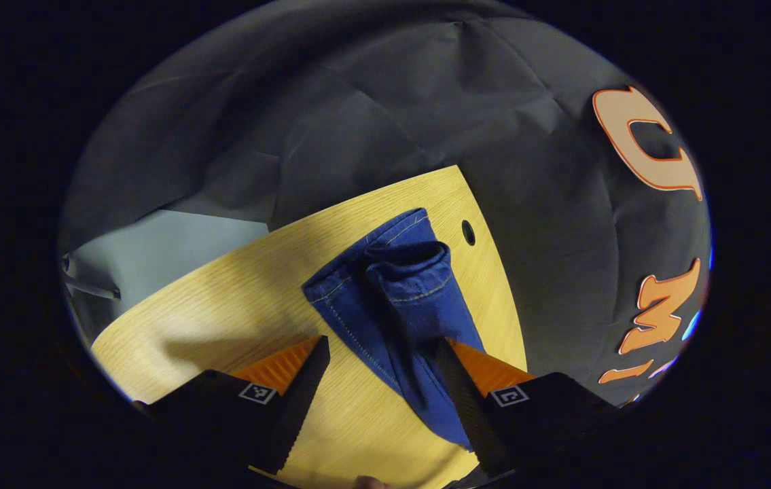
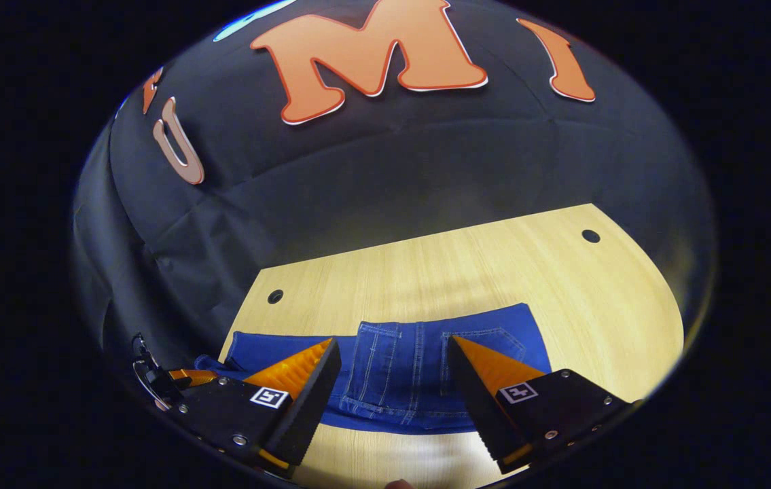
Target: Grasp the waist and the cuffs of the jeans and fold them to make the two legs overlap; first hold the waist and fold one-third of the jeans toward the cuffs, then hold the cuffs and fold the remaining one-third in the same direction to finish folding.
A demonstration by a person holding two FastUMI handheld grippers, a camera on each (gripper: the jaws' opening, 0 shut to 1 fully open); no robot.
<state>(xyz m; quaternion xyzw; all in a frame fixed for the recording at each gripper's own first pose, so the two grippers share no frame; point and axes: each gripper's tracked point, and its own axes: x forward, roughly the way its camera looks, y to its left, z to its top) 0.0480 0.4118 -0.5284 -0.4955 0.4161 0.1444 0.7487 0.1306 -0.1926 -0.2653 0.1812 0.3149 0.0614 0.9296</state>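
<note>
Standing over the pale wood tabletop (image 2: 426, 272), both grippers hang released above the denim, fingers spread wide with nothing between them. Nearest in the left gripper view, the left gripper (image 1: 382, 394) has its right finger overlapping the lower edge of the jeans (image 1: 395, 305), though whether it touches the cloth I cannot tell. From there the jeans run as a long blue strip from about 6 o'clock up toward 12 o'clock, ending in the cuffs (image 1: 405, 255), one leg lying on the other with the upper hem bulging open. Beyond the cuffs sits a small round hole (image 1: 468, 232) in the tabletop, near its far edge, at about 1 o'clock from the hem.

In the right gripper view, the right gripper (image 2: 392, 380) hovers over the waist end (image 2: 419, 367), where pockets and seams show. Here the long axis of the jeans lies crosswise, from 9 o'clock to 3 o'clock, close to the near edge. Bare wood lies open past the denim toward 12 o'clock and out to 3 o'clock, with two holes (image 2: 590, 236) near the far corners. Behind everything hangs the black cloth wall (image 2: 392, 170), and at 9 o'clock in the left gripper view a pale grey patch (image 1: 161, 244) shows beyond the tabletop's edge.
</note>
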